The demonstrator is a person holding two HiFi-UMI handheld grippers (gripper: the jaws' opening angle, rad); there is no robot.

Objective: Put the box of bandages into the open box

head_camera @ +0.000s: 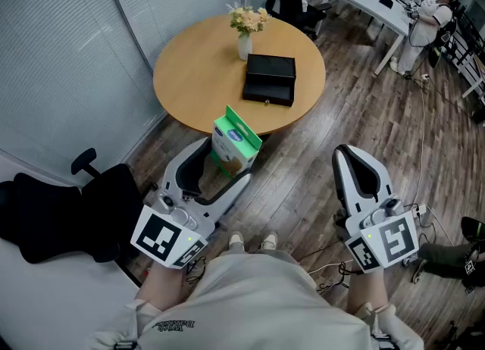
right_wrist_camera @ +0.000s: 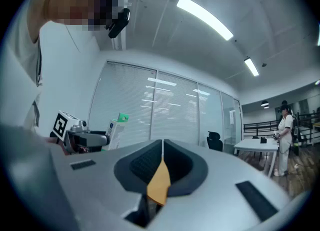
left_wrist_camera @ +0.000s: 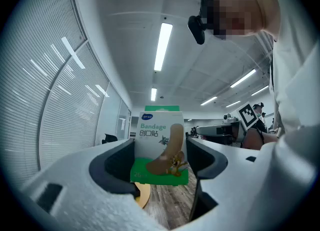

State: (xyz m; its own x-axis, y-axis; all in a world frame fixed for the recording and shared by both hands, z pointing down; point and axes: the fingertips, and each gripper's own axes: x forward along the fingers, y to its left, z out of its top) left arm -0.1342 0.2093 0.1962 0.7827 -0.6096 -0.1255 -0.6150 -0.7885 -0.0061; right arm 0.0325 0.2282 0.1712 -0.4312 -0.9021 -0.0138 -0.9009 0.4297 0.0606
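A white and green box of bandages (head_camera: 236, 141) is upright between the jaws of my left gripper (head_camera: 226, 160), which is shut on it, held over the floor just short of the round wooden table (head_camera: 197, 76). In the left gripper view the box of bandages (left_wrist_camera: 159, 140) fills the gap between both pads of my left gripper (left_wrist_camera: 160, 157). The open black box (head_camera: 269, 79) lies on the table, past the bandages. My right gripper (head_camera: 343, 150) hangs over the floor at the right, shut and empty; in its own view the right gripper (right_wrist_camera: 161, 145) shows its jaws meeting.
A vase of flowers (head_camera: 245, 29) stands on the table behind the black box. A black office chair (head_camera: 68, 208) sits at the left by the blinds. A white desk (head_camera: 371, 0) and a standing person (head_camera: 424, 26) are at the far right. Cables (head_camera: 424, 189) lie on the floor.
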